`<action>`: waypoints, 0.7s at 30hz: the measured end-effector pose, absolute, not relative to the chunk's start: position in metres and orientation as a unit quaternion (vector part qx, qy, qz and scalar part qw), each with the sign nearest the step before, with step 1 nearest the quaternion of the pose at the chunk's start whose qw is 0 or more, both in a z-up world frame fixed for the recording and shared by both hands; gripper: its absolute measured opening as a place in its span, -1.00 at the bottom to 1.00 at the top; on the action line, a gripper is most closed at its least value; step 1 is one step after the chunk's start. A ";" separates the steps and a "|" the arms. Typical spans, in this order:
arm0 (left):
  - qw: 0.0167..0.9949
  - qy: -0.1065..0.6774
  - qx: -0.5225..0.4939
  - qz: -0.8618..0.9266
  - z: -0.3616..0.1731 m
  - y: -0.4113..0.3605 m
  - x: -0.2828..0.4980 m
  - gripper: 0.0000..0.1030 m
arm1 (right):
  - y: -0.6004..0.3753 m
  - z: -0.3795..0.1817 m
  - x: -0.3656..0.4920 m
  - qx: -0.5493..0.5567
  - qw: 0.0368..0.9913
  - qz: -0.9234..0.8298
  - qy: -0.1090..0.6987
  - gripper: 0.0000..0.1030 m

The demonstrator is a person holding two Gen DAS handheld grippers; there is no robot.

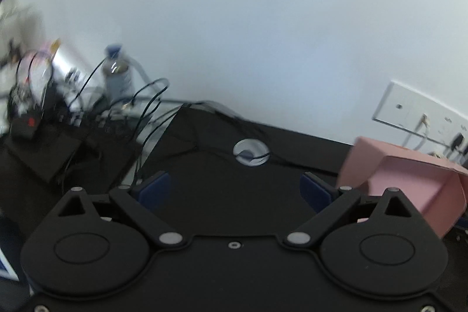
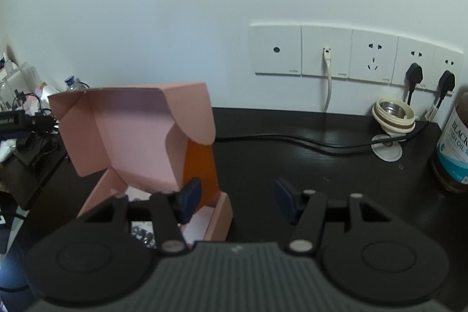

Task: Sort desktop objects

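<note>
On black desk (image 2: 292,142): pink box (image 2: 137,130) lid up; left claw (image 1: 235,189), right claw (image 2: 237,198) both agape, empty.

Dim, left view blurred, fisheye-bent edges

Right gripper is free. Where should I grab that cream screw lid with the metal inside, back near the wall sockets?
Take the cream lid across its ribbed outer wall, coming down from above and in front. It sits tilted, mouth up, on the black desk, and a black cable runs along its base, so a low side approach would likely snag.
</note>
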State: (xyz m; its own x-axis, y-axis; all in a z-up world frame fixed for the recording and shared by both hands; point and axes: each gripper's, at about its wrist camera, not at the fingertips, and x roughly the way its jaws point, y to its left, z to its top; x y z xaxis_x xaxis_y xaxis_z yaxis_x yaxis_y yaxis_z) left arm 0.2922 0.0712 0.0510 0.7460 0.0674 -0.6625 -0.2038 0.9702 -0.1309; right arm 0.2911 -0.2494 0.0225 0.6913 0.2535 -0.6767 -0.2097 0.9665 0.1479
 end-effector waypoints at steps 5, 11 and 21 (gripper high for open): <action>0.918 0.366 -0.117 0.101 0.041 0.085 0.303 0.87 | -0.249 0.023 0.291 0.027 0.919 0.126 0.372 0.08; 0.913 0.385 -0.103 0.084 0.034 0.068 0.320 0.87 | -0.246 0.022 0.287 0.042 0.923 0.112 0.366 0.08; 0.911 0.399 -0.080 0.073 0.030 0.057 0.323 0.87 | -0.244 0.012 0.272 0.091 0.935 0.076 0.334 0.08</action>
